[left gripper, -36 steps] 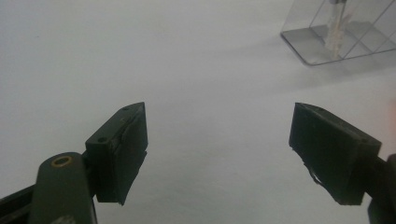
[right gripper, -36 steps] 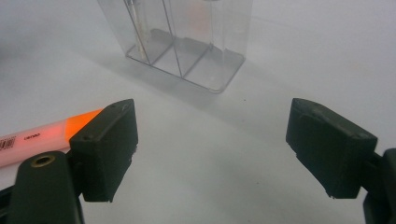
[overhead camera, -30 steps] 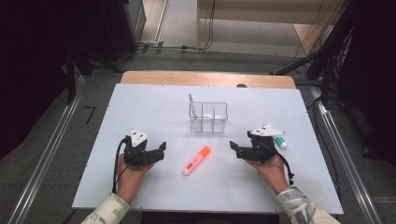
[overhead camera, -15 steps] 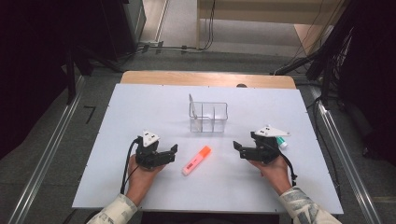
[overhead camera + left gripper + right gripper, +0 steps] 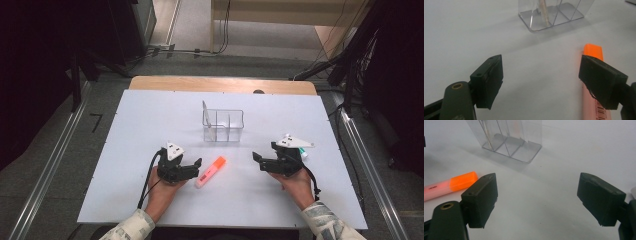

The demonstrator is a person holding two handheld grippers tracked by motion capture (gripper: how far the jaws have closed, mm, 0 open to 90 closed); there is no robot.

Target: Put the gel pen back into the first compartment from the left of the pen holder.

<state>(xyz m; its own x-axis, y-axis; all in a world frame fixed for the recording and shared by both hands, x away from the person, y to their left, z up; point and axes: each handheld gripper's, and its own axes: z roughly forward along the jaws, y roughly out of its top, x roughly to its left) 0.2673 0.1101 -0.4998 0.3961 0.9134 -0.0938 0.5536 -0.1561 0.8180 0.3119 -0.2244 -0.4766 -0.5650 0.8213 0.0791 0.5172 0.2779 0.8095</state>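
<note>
1. Highlighter (image 5: 210, 171), orange cap and pale pink body, lies flat on the white bench (image 5: 125, 150), cap end toward the clear organizer (image 5: 223, 125).
2. Left hand-held gripper (image 5: 196, 167) sits just beside the highlighter's body, jaws spread wide, nothing between them; one jaw stands over the marker in the left gripper view.
3. Right hand-held gripper (image 5: 257, 159) rests well apart to the other side, jaws wide open and empty.
4. Organizer stands upright beyond both, a thin stick leaning in one compartment.
</note>
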